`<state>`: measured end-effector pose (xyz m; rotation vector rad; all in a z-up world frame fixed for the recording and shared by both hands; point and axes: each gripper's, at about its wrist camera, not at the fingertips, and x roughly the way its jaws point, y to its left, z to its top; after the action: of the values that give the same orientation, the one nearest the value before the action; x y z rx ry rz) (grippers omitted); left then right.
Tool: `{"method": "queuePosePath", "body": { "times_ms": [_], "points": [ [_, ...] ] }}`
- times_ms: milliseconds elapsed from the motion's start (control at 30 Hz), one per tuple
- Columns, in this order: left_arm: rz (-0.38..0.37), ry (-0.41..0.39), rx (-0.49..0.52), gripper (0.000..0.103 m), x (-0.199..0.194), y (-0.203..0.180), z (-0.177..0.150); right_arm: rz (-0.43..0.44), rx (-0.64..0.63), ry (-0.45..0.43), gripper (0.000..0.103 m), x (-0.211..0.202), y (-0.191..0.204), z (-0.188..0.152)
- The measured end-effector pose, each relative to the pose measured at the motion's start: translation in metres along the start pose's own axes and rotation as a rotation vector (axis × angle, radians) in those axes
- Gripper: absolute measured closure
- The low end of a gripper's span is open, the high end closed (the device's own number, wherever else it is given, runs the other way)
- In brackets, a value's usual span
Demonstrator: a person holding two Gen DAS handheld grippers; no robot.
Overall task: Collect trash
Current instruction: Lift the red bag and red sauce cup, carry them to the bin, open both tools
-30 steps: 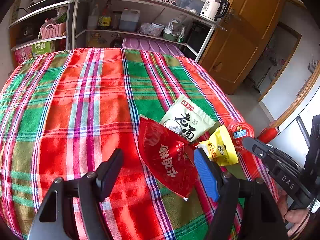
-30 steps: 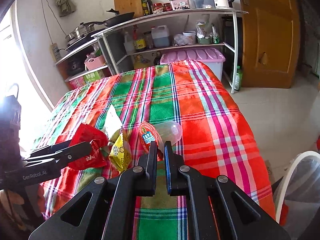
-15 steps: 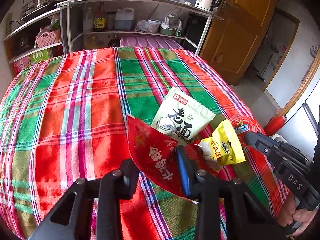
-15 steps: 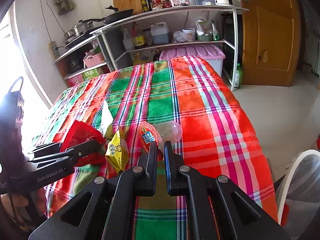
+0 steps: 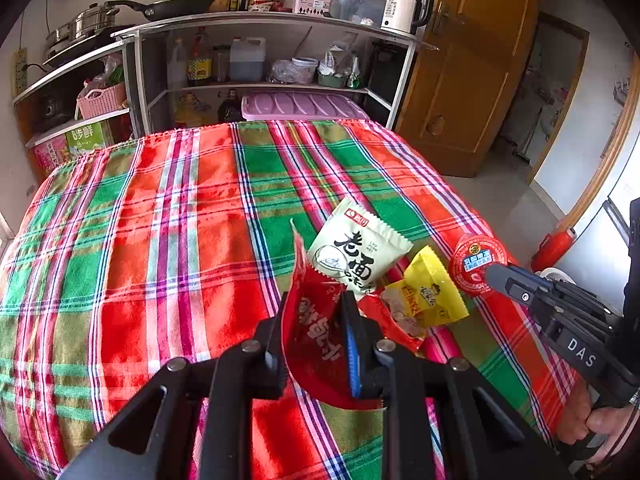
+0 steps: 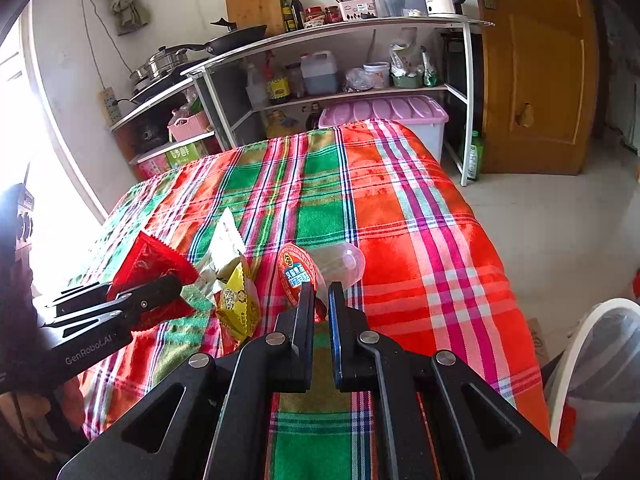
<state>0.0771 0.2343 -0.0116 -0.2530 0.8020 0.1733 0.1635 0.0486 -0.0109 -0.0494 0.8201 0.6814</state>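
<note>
My left gripper (image 5: 314, 308) is shut on a red snack wrapper (image 5: 316, 344) and lifts its edge off the plaid tablecloth (image 5: 160, 240); this wrapper also shows in the right wrist view (image 6: 150, 264). Beside it lie a pale noodle packet (image 5: 356, 254), a yellow packet (image 5: 430, 294) and a clear cup with a red foil lid (image 5: 476, 262). My right gripper (image 6: 319, 294) is shut and empty, its tips just in front of the cup's lid (image 6: 296, 272). The cup lies on its side (image 6: 340, 262).
A white-rimmed trash bin with a liner (image 6: 592, 364) stands on the floor at the right of the table. A metal shelf with kitchenware (image 5: 260, 52) and a purple-lidded box (image 5: 300, 104) stand behind the table. A wooden door (image 6: 536, 68) is at the right.
My left gripper has closed from wide open onto the red wrapper and raised its edge. The right gripper has stayed shut and nearly still.
</note>
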Motion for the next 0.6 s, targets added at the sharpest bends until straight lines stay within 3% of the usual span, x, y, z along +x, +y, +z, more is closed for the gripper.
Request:
{"method": "queuePosePath", "body": {
  "times_ms": [233,600],
  "points": [
    [-0.041,-0.04,0.046,0.08,-0.023,-0.025,0.003,-0.002,0.016,-0.043,0.096,-0.029,-0.005,-0.006],
    [-0.127,-0.064,0.172,0.08,-0.035,-0.106,0.001,-0.076,0.07,-0.125,0.096,-0.093,-0.042,-0.018]
  ]
}}
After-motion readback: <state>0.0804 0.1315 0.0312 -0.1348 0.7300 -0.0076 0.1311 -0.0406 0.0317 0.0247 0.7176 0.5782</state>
